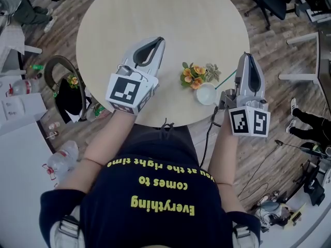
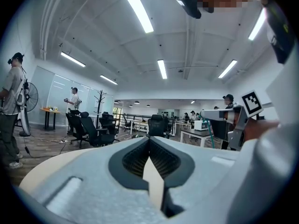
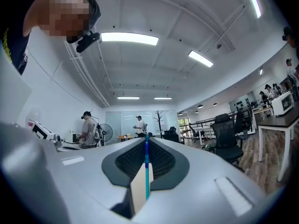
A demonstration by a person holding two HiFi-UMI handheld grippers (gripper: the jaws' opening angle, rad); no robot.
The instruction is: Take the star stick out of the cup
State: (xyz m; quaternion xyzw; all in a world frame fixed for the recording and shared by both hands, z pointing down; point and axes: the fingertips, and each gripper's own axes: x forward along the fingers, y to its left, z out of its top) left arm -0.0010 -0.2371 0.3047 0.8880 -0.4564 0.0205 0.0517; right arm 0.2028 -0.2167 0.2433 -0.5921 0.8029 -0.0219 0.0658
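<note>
I have the right tongs [image 3: 146, 141] pinched shut on the star stick [image 3: 147, 178], and its thin teal shaft stands straight up between the pads. In the head view that shaft slants down from under the right tongs toward the white cup [image 1: 206, 94]. The cup sits close to my edge of the round table [image 1: 155, 9], just beside a small bunch of flowers [image 1: 193, 75]. I cannot tell whether the stick's lower end has cleared the rim, so I judge the lift unfinished. Holding the shaft high up makes sense to me, since a straight pull should slide it out without tipping the light cup. The left tongs [image 1: 158, 40] are closed on nothing and hang over the table, well apart from the cup, out of the way. I could bring them in to steady the cup if the stick drags.
</note>
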